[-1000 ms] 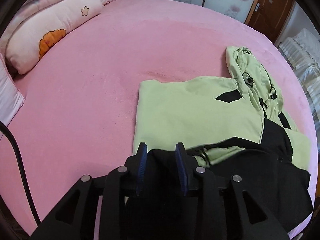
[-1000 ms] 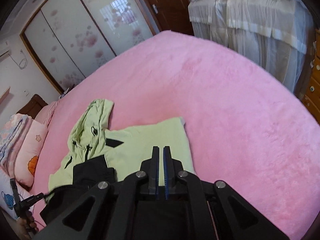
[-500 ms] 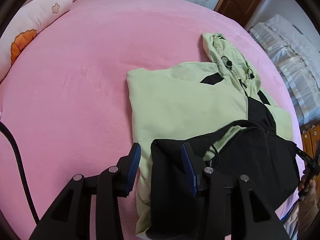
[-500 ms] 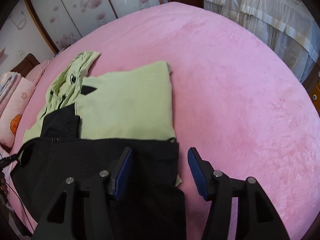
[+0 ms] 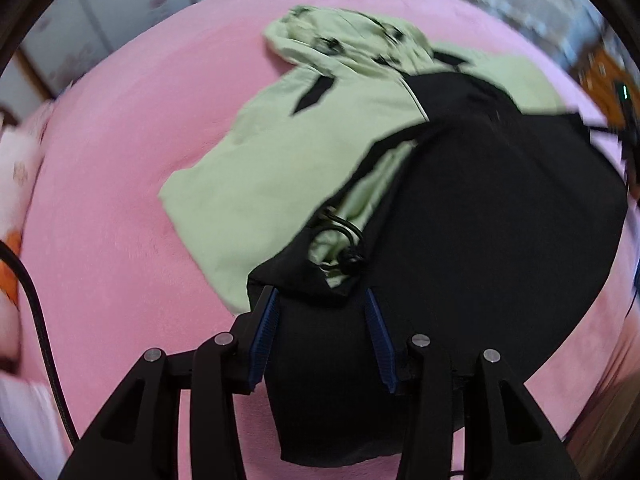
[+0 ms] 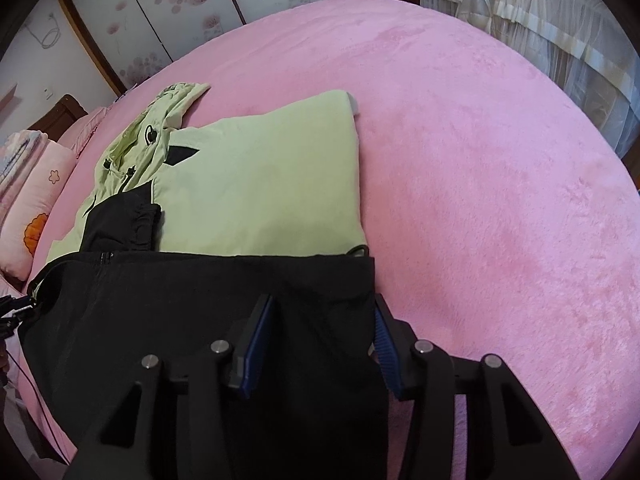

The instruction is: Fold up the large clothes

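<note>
Jacket (image 6: 256, 184), green above and black below, lies on the pink bed (image 6: 500, 168) toward its near edge, with the hood (image 6: 160, 120) pointing away to the far side and the black lower part (image 5: 480, 216) doubled up over the green body. That black panel seems to have been brought up as one fold of the hem toward the chest, which would explain why both tools sit at its near edge, one at each end. The left gripper (image 5: 320, 328) stands part open, its blue pads on either side of a black corner without visibly pinching it; its jaws have just been opening, so I judge the cloth released there. The right gripper (image 6: 320, 336) is likewise part open astride the other black corner, and its jaws have just been closing a little, yet the pads look clear of the fabric. A drawstring (image 5: 344, 240) and some green lining show where the fold gapes on the left side, so that edge may want smoothing. Beyond the jacket's right edge the bed is bare pink cover, wide room for a sideways fold; pillows (image 6: 36, 200) crowd the far left corner only.
</note>
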